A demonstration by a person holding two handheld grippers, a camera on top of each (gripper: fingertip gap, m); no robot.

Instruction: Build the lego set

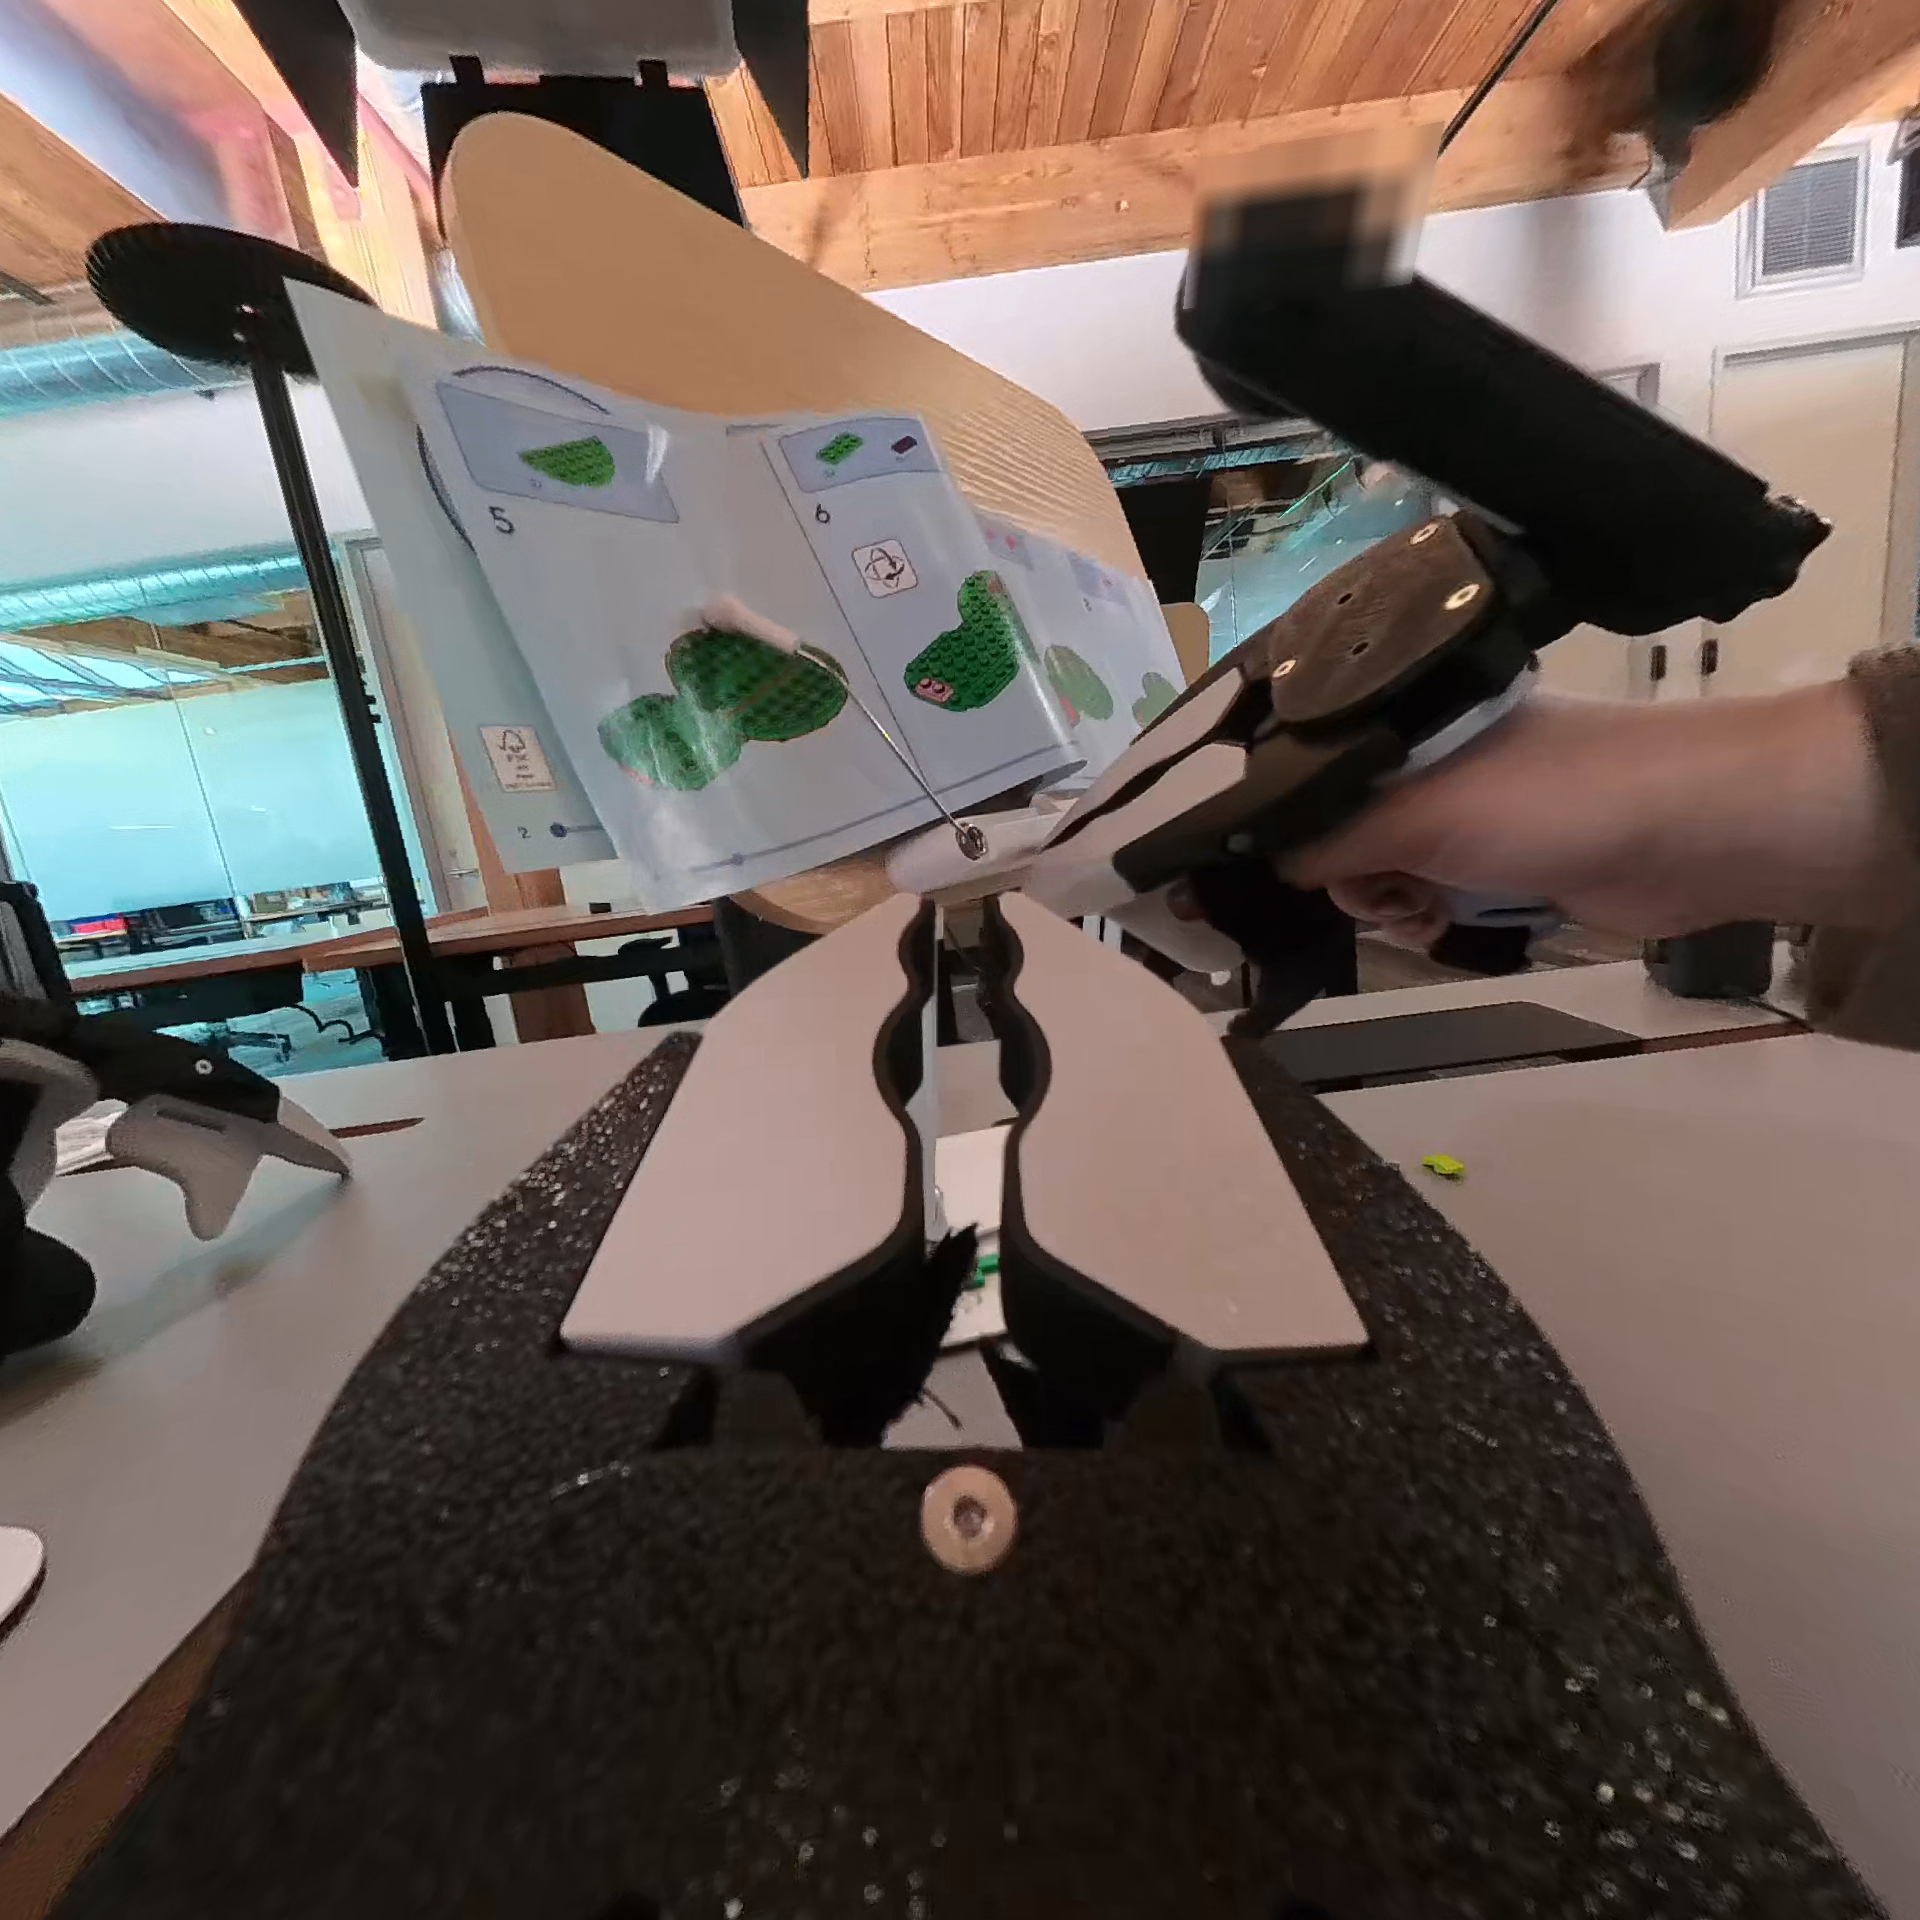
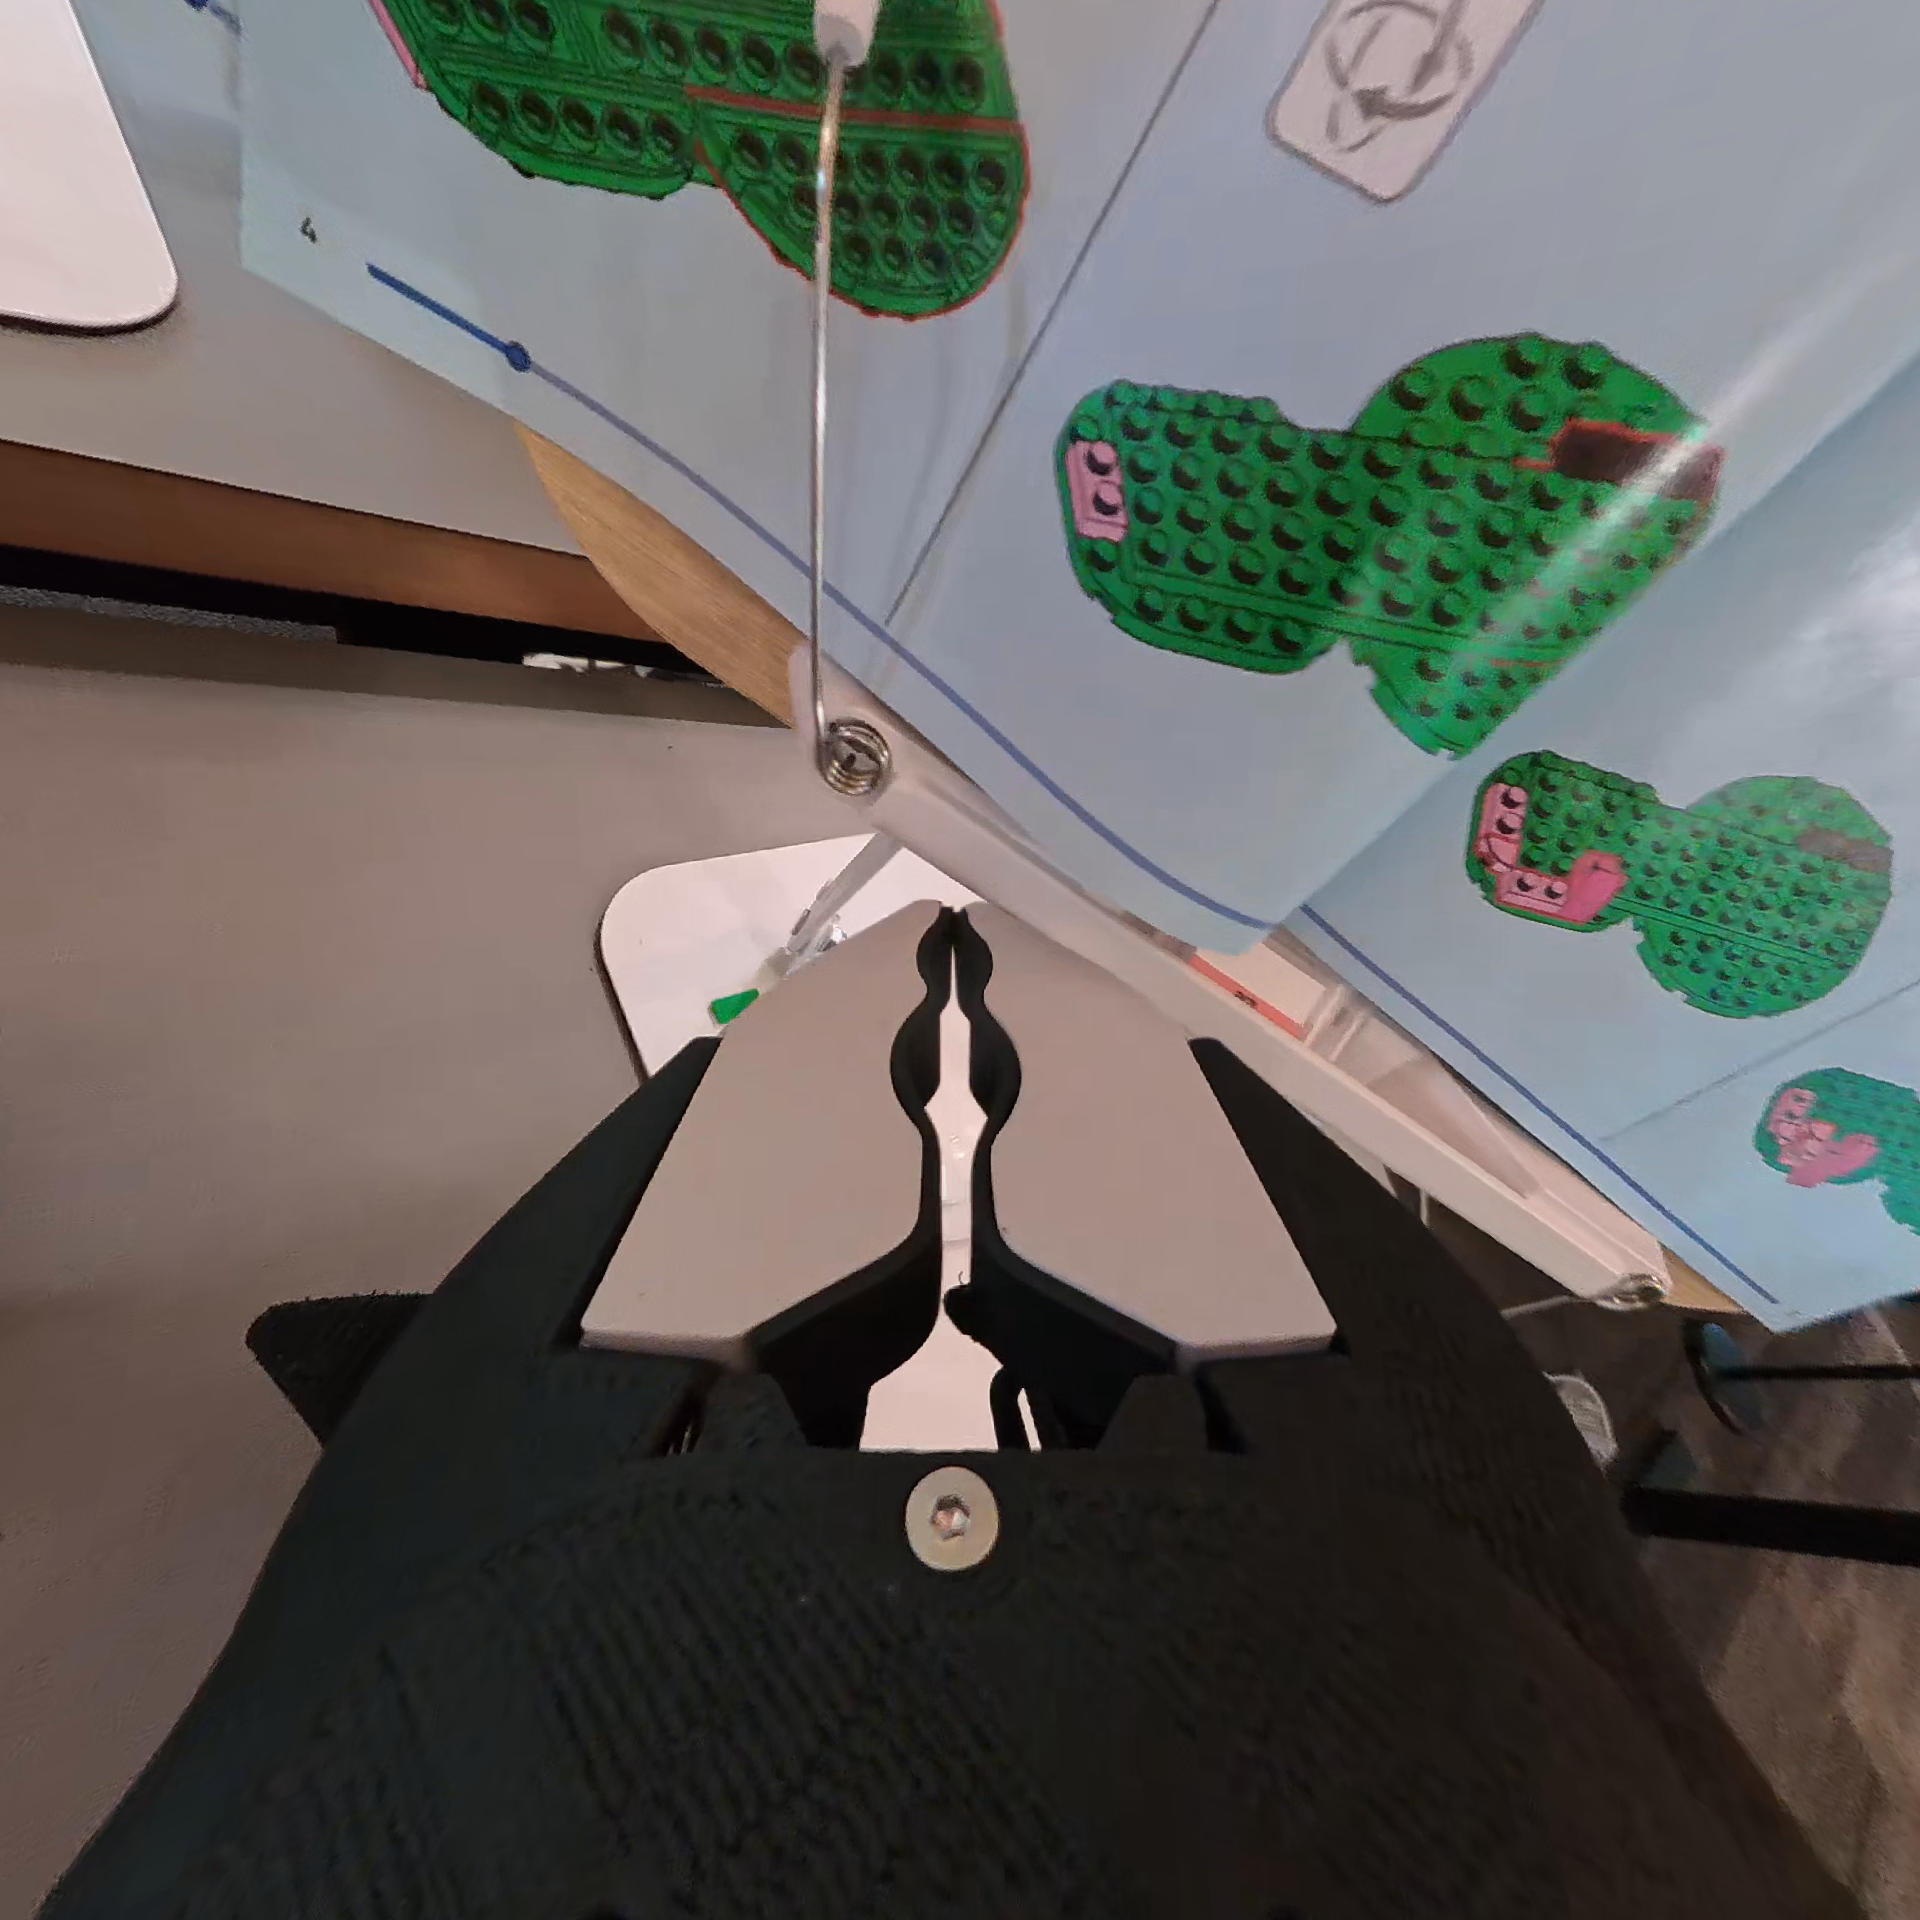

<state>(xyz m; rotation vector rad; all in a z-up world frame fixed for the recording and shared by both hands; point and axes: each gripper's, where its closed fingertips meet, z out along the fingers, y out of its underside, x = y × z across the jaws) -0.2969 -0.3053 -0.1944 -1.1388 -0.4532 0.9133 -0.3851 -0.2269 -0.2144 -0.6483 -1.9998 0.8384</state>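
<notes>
table point(image 1: 1662, 1299) grey, under stand | instruction booklet point(image 1: 748, 623) open, clipped on wooden stand point(image 1: 665, 291) | right gripper point(image 2: 954, 914) tips together, empty, just below booklet's lower edge | left gripper point(image 1: 958, 914) nearly closed, empty, before stand | lime lego piece point(image 1: 1443, 1166) on table, right of stand

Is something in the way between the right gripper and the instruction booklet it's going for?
Nothing visible blocks it. The right gripper, jaws shut and empty, points just under the lower edge of the instruction booklet. That booklet sits on a wooden stand, pinned by a wire page holder left of the approach. Only open air lies between.
</notes>
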